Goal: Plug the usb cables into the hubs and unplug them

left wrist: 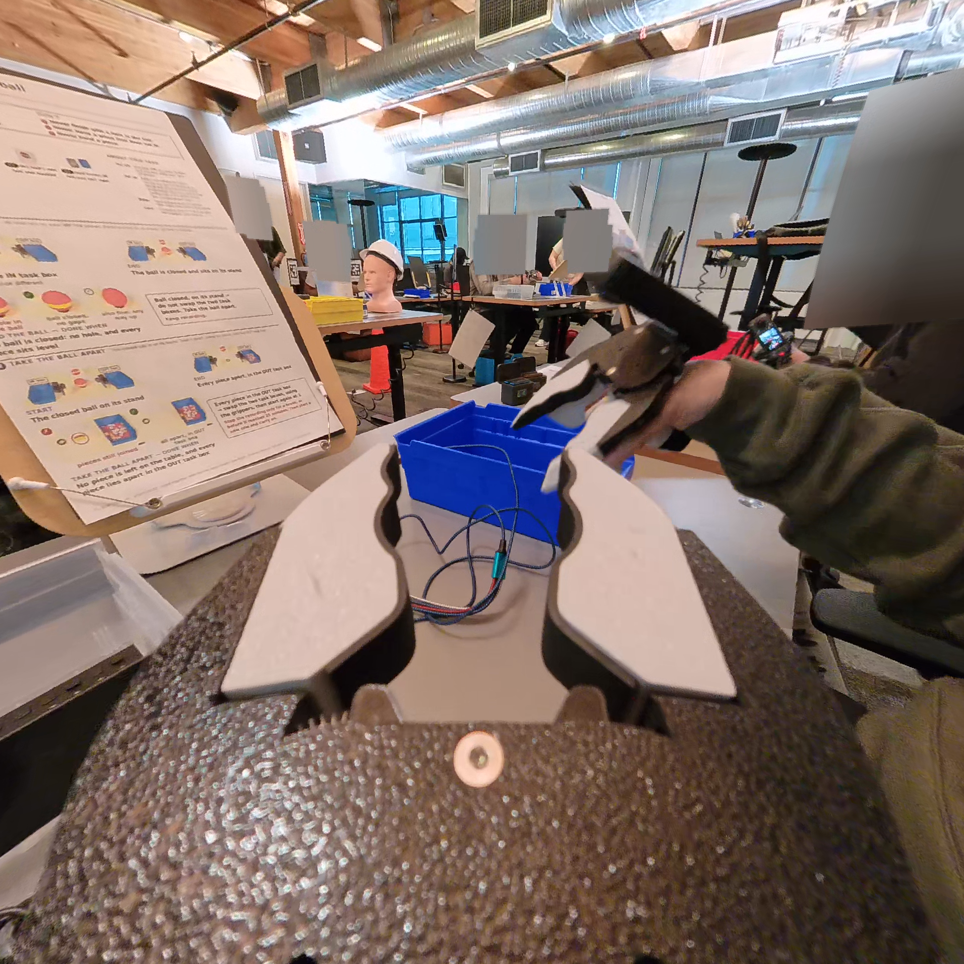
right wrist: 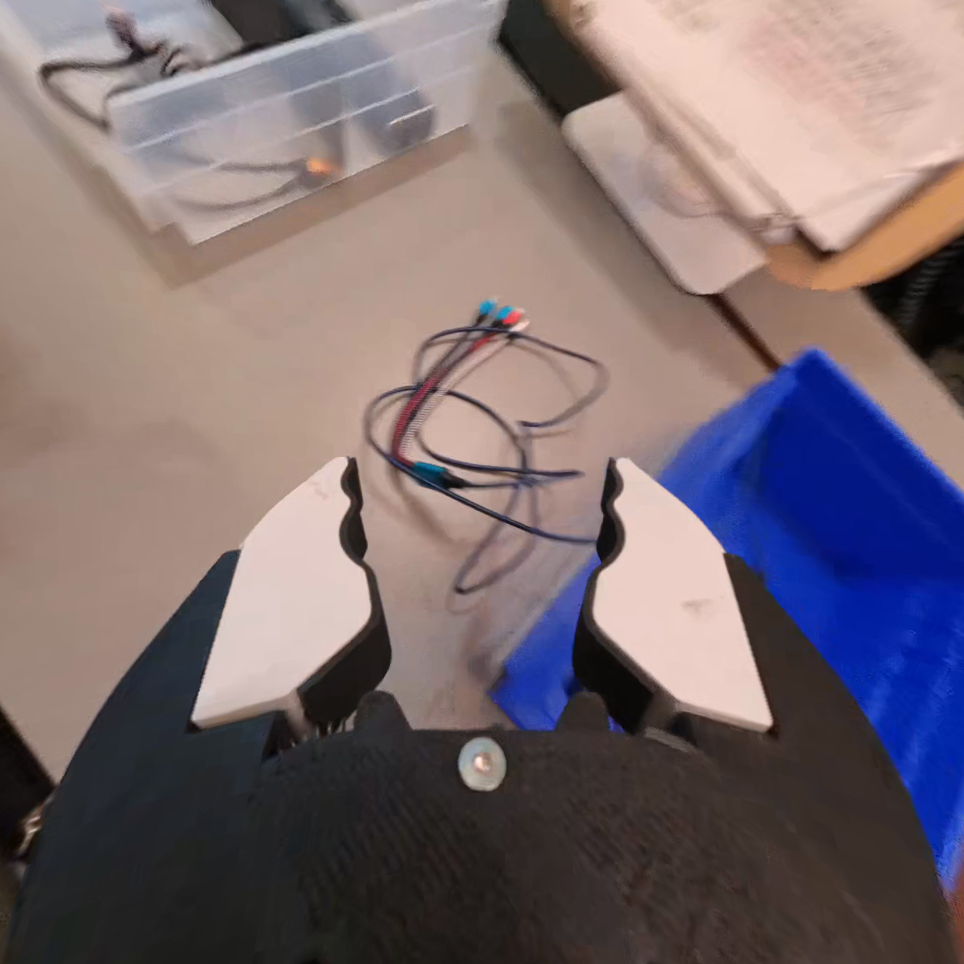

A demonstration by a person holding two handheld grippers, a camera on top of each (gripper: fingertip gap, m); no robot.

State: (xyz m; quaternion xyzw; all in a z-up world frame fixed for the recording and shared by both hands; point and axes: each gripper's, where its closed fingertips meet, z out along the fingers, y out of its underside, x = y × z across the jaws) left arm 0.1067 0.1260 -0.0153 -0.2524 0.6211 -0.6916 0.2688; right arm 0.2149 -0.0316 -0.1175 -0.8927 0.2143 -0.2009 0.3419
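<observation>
Holding both grippers above the grey table, we grasp nothing. Our left gripper has its jaws spread wide, w/ the braided usb cables lying loose on the table between its fingers. Just beyond them sits the blue bin. Our right gripper is released too, jaws well apart, hovering over the cables from the far right. Blue bin is right of the cables; a clear plastic box sits far left, blurred.
</observation>
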